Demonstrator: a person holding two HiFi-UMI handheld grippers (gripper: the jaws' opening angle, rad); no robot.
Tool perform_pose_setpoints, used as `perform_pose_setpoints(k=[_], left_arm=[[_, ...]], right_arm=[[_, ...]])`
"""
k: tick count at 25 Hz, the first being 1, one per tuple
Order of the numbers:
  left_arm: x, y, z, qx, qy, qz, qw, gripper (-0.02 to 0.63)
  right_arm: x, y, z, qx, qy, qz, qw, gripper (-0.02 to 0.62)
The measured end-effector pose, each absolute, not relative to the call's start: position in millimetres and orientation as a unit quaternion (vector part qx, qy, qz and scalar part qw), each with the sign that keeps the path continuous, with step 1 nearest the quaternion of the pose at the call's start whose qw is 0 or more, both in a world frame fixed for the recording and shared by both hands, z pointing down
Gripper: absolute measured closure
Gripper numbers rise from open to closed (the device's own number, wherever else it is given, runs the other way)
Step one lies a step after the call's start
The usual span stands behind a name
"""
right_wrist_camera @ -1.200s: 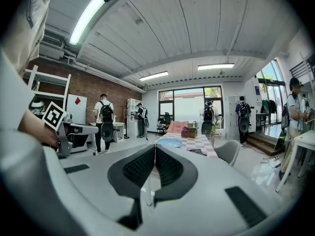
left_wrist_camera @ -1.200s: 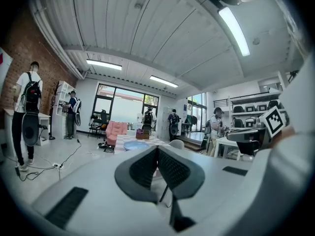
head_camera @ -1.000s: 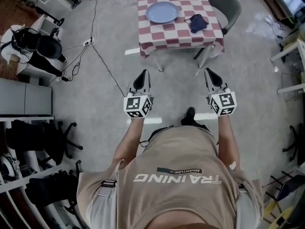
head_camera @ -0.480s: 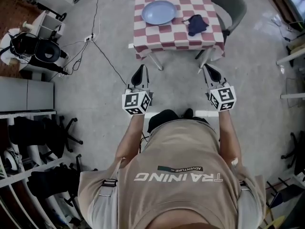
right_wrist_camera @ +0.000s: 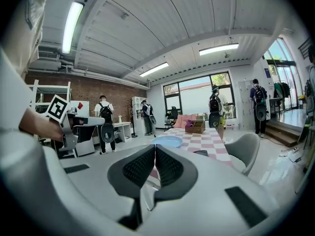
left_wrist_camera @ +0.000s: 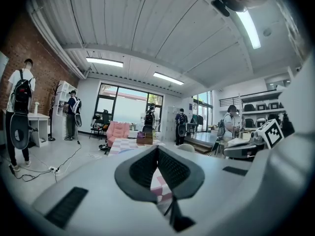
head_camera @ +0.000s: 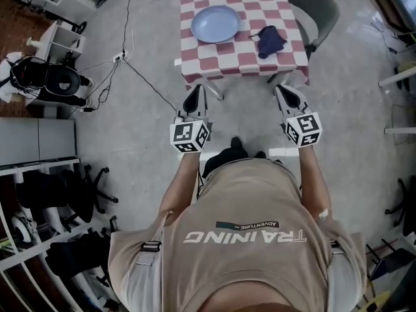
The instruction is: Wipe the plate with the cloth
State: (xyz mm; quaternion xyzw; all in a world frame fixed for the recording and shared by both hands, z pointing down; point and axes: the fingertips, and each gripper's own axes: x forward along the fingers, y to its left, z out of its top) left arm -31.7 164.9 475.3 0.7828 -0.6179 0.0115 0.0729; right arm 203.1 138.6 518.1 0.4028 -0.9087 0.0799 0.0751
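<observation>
Left gripper point(left_wrist_camera: 157, 148) pinched fully closed, pads meeting along one line, nothing between them. Right gripper point(right_wrist_camera: 155, 147) clenched the same way, also empty. Both aimed forward and close to level, side by side with a clear gap between. Behind each set of jaws, a marker cube, left point(head_camera: 190, 136) and right point(head_camera: 303, 129). Behind those, bare forearms stretched out from a beige shirt point(head_camera: 244, 239), left point(head_camera: 178, 187) and right point(head_camera: 310, 181), elbows only slightly bent. Ahead of the tips and untouched, a table point(head_camera: 260, 5) with a red-and-white checked cover. On it, a blue plate point(head_camera: 215, 23) roughly in line with the left gripper. To its right and apart from it, a crumpled dark blue cloth point(head_camera: 270, 41) nearer the right gripper's line. Grey chair point(head_camera: 318, 8) at the table's right side.
</observation>
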Motion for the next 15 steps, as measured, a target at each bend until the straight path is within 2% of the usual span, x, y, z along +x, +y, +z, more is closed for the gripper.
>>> perform_pose_setpoints(k=[15], left_arm=[[-83, 61, 475, 0.819, -0.570, 0.017, 0.066, 0.591]], right_arm=[[150, 60, 485, 0.438, -0.896, 0.045, 0.062, 0.577]])
